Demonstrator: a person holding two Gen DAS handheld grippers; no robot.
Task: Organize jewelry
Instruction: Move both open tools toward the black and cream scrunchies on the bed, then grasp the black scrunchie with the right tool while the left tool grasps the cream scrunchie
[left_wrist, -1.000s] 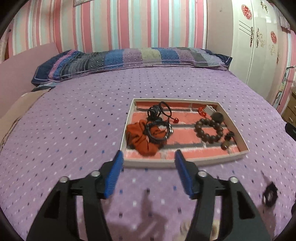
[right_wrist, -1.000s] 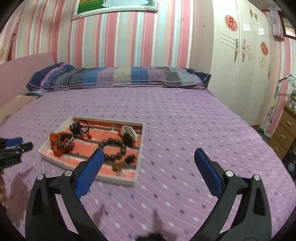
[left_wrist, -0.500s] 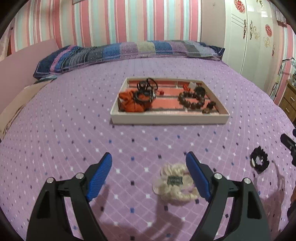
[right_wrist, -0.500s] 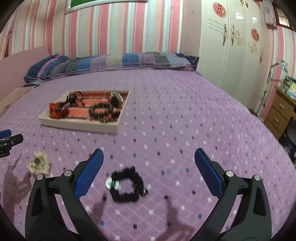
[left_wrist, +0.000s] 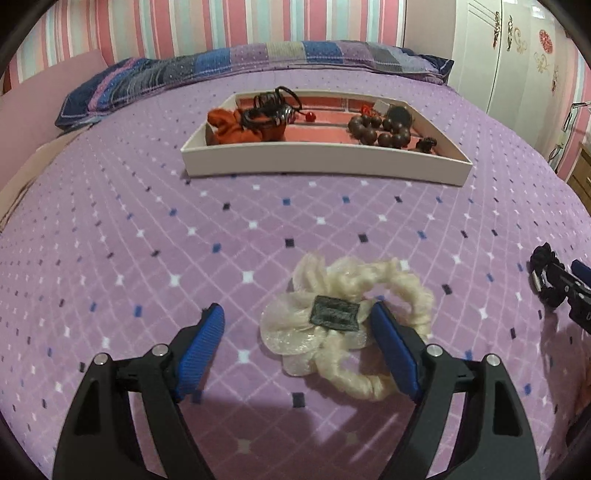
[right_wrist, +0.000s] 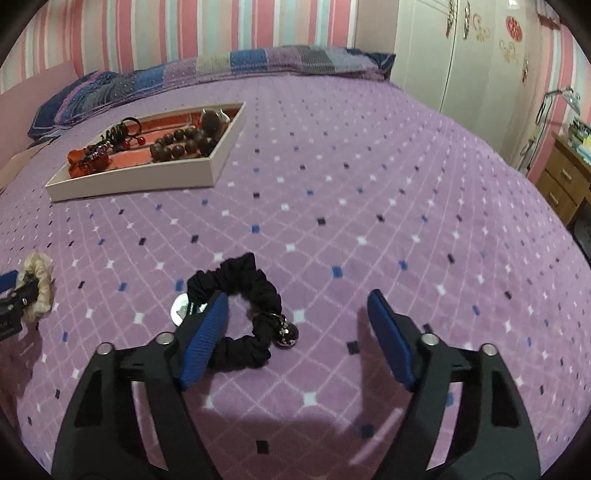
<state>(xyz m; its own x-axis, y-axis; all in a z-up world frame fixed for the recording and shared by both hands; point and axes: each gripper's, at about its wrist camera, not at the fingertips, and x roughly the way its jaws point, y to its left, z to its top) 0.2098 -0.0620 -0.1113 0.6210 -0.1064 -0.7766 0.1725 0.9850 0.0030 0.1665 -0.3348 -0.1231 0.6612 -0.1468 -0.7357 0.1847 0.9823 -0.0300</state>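
A cream scrunchie with a dark patch lies on the purple bedspread. My left gripper hangs open low over it, its right finger over the ring, nothing pressed. A black scrunchie with a small metal charm lies under my right gripper. Those jaws are closing: the left finger covers part of the band, the charm side lies between the fingers, and the pads do not press it. Farther back stands a white tray holding an orange scrunchie, black hair ties and a brown bead bracelet.
A long patchwork pillow lies at the head of the bed below the striped wall. A white wardrobe and a wooden drawer unit stand past the bed's right edge. Open bedspread stretches between the scrunchies and the tray.
Both grippers have sunk and drawn back from the tray toward the bedspread, each now over its scrunchie. The right jaws have narrowed; the left jaws stand about as wide as before.
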